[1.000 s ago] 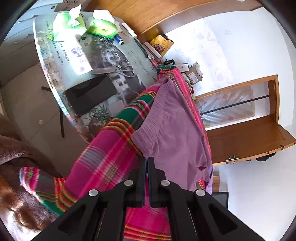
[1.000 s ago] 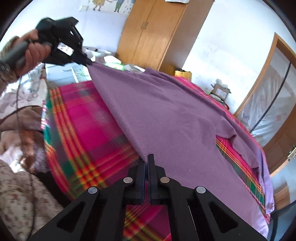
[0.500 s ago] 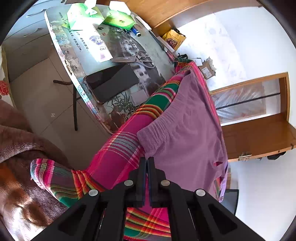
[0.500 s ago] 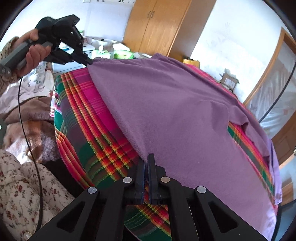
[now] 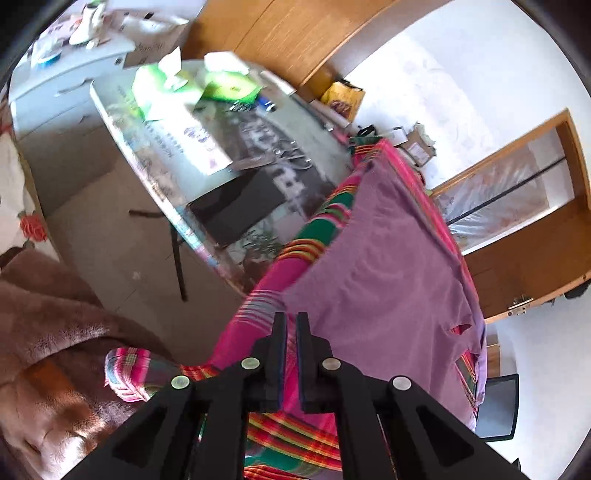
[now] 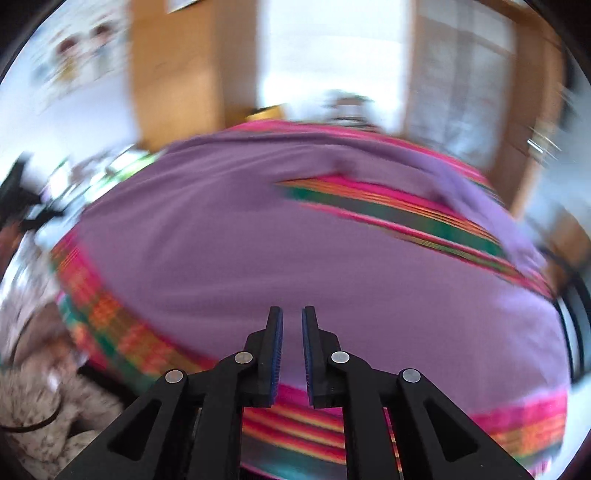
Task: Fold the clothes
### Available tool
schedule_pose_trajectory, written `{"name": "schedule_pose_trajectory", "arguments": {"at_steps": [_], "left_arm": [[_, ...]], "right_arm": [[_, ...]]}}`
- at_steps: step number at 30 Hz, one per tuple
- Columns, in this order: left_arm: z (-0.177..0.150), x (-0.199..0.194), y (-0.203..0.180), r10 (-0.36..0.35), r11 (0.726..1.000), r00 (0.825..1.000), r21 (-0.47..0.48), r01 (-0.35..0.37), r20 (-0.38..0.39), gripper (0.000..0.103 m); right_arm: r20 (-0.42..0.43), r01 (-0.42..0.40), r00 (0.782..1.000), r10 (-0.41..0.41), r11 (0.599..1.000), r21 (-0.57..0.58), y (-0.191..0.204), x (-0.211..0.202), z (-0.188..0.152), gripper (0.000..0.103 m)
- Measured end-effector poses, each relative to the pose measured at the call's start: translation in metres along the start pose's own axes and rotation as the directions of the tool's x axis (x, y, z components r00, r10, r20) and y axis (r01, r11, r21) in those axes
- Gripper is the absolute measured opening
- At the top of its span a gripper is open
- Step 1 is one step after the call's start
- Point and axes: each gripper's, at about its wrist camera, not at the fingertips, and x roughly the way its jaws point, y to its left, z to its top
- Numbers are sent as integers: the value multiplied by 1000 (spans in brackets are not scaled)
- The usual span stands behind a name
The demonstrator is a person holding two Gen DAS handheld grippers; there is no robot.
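A purple garment point(image 5: 388, 280) lies spread flat on a pink, green and orange plaid blanket point(image 5: 295, 435). My left gripper point(image 5: 290, 318) sits at the garment's near left corner with its jaws almost touching. No cloth shows in the thin gap. In the blurred right wrist view the purple garment point(image 6: 280, 236) fills the middle, with a strip of plaid blanket point(image 6: 399, 210) showing between its two legs. My right gripper point(image 6: 292, 313) hovers over the near hem, its jaws opening with nothing between them. The left gripper point(image 6: 26, 199) shows as a dark blur at the far left.
A glass-topped table point(image 5: 155, 177) beside the blanket carries green tissue packs point(image 5: 155, 92), a dark phone point(image 5: 236, 210) and scissors point(image 5: 291, 158). A brown fleece point(image 5: 48, 332) lies at lower left. A wooden wardrobe point(image 5: 280, 33) and a door point(image 5: 524, 240) stand behind.
The right gripper has let go of the garment's hem, parted its jaws and swung sideways along the near edge. The left gripper has rolled slightly and stays at the corner; the garment now lies flat.
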Motion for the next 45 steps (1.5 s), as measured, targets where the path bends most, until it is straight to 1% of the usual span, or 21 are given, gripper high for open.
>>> {"name": "schedule_pose_trajectory", "arguments": {"at_steps": [2, 4, 6, 8, 11, 16, 17, 20, 23, 25, 27, 28, 29, 32, 35, 38, 39, 40, 41, 44, 45], "left_arm": [[-5, 0, -13, -14, 1000, 1000, 22, 14, -6, 3], [-14, 2, -33, -16, 997, 1000, 77, 16, -7, 3], [-23, 9, -53, -40, 992, 999, 121, 43, -28, 3], [-33, 16, -71, -49, 986, 997, 154, 57, -54, 4], [-51, 30, -102, -33, 969, 996, 240, 53, -85, 5], [-82, 52, -143, -67, 942, 985, 316, 115, -159, 7], [-90, 55, -150, -65, 935, 984, 335, 117, -164, 9], [-111, 70, -172, -51, 910, 979, 395, 127, -196, 10], [-125, 85, -185, -64, 903, 963, 396, 167, -260, 10], [-133, 88, -192, -50, 892, 965, 423, 160, -258, 10], [-138, 93, -195, -35, 889, 963, 433, 152, -267, 10], [-139, 97, -196, -28, 889, 960, 432, 152, -280, 10], [-140, 100, -197, -22, 892, 958, 427, 149, -287, 10], [-141, 104, -198, -18, 894, 957, 424, 146, -291, 10], [-144, 111, -199, -2, 895, 954, 424, 135, -300, 10], [-145, 117, -198, 11, 900, 949, 417, 128, -315, 11], [-146, 119, -197, 16, 901, 947, 415, 125, -320, 11], [-146, 120, -196, 18, 903, 946, 412, 124, -324, 11], [-146, 121, -195, 17, 904, 946, 409, 124, -324, 11], [-147, 121, -193, 14, 906, 945, 403, 126, -326, 11], [-147, 120, -192, 13, 907, 945, 401, 126, -327, 11]], "right_arm": [[16, 75, 997, -77, 994, 84, -31, -7, -5, 14], [22, 160, 986, -166, 971, 177, -68, -17, -13, 18], [8, 246, 967, -256, 936, 252, -101, -26, -22, 21], [-22, 330, 940, -340, 891, 311, -131, -33, -32, 27], [-52, 390, 915, -399, 848, 359, -162, -39, -46, 33], [-64, 423, 896, -440, 799, 428, -198, -48, -58, 33], [-71, 432, 891, -449, 786, 443, -205, -49, -60, 33], [-106, 445, 888, -448, 773, 452, -225, -46, -66, 34], [-134, 439, 894, -428, 773, 459, -243, -37, -66, 34], [-142, 424, 901, -409, 771, 475, -254, -32, -67, 35], [-138, 388, 917, -375, 752, 533, -265, -29, -70, 36], [-129, 365, 925, -356, 748, 554, -269, -30, -71, 39], [-119, 342, 934, -338, 745, 573, -272, -31, -71, 39], [-105, 318, 942, -318, 753, 576, -274, -30, -72, 38], [-107, 354, 929, -353, 774, 525, -268, -26, -72, 35], [-116, 414, 905, -409, 787, 457, -257, -23, -68, 31], [-117, 434, 896, -429, 790, 433, -253, -22, -67, 28], [-116, 460, 884, -454, 795, 396, -246, -20, -65, 14], [-120, 484, 872, -475, 795, 367, -242, -18, -64, 7], [-118, 535, 842, -527, 785, 311, -231, -15, -62, 4], [-107, 538, 839, -534, 781, 318, -230, -17, -63, 4]]}}
